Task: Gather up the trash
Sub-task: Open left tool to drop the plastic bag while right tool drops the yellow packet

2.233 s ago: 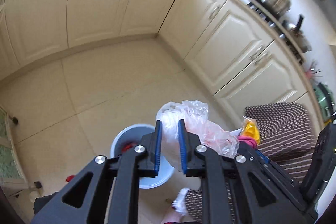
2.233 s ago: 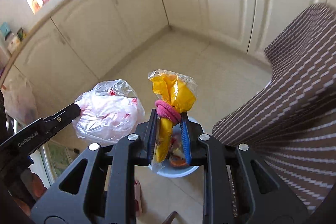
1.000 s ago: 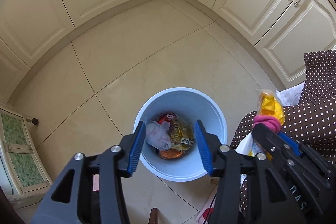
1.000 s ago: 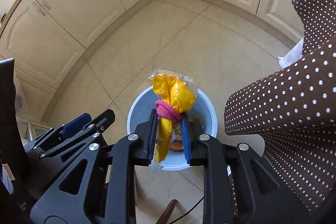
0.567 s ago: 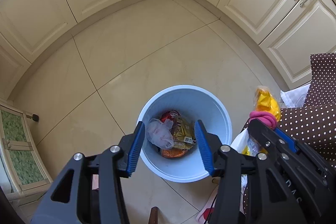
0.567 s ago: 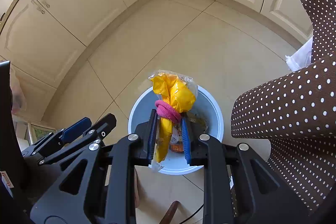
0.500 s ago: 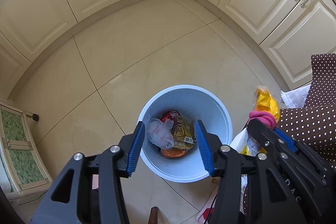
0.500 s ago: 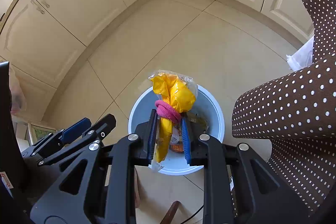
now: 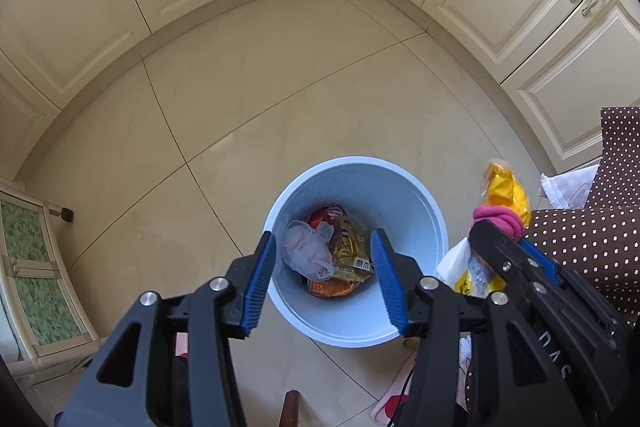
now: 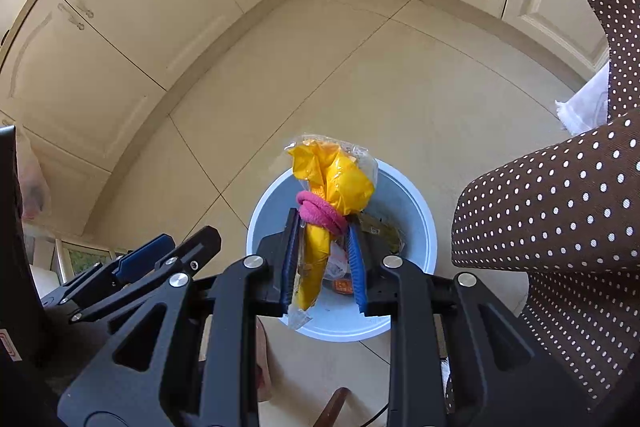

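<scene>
Pale blue bin (image 10: 416,203) sits at lower centre of the right wrist frame on the floor tiles (image 10: 280,75), trash already inside. Right claw (image 10: 323,263) pinches the yellow wrapper with pink band (image 10: 332,183) above it. Left claw (image 9: 323,277) is spread, empty. Risk: the wrapper snags on a pad and falls outside the rim.

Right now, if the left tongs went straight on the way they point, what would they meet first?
Probably the trash in the blue bin: the open, empty left tongs frame the crumpled plastic bag and gold wrapper inside it. Depth is unclear.
</scene>
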`<state>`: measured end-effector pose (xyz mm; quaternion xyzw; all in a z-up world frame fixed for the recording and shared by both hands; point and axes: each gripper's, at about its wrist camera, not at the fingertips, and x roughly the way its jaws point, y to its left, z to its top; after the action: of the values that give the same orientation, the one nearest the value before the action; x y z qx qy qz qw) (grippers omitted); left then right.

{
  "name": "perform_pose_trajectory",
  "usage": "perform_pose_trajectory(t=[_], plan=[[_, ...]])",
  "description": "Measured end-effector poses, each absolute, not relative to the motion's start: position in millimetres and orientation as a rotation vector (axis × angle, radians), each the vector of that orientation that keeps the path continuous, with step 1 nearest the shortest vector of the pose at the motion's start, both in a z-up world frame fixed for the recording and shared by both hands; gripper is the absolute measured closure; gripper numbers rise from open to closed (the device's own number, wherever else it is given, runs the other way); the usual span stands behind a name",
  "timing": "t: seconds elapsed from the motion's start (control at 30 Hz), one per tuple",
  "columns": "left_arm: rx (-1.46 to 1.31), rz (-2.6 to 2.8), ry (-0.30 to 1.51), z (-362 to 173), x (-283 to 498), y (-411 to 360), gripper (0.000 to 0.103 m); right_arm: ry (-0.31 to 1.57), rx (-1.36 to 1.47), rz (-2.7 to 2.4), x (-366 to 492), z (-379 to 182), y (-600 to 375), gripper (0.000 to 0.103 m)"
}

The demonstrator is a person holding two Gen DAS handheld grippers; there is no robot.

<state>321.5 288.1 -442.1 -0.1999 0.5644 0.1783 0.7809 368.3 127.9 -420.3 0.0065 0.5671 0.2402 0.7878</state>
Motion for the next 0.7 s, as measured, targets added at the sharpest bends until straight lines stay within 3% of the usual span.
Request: perform_pose_trajectory(t=[0.5,0.6,0.7], plan=[[-0.446,0.39,1.223,-446.1,322.0,293.5,0.053,1.223,0.029,0.51,371.0,-426.1,126.0,0.077],[-0.447,0.394,1.224,-446.5,322.0,294.7,0.053,1.224,0.029,0.505,372.4,-427.8,123.9,0.073],[-0.455,0.403,1.222,-447.1,321.1,295.7,0.053,1.222,0.026,0.491,373.3,-428.3,121.7,0.062]])
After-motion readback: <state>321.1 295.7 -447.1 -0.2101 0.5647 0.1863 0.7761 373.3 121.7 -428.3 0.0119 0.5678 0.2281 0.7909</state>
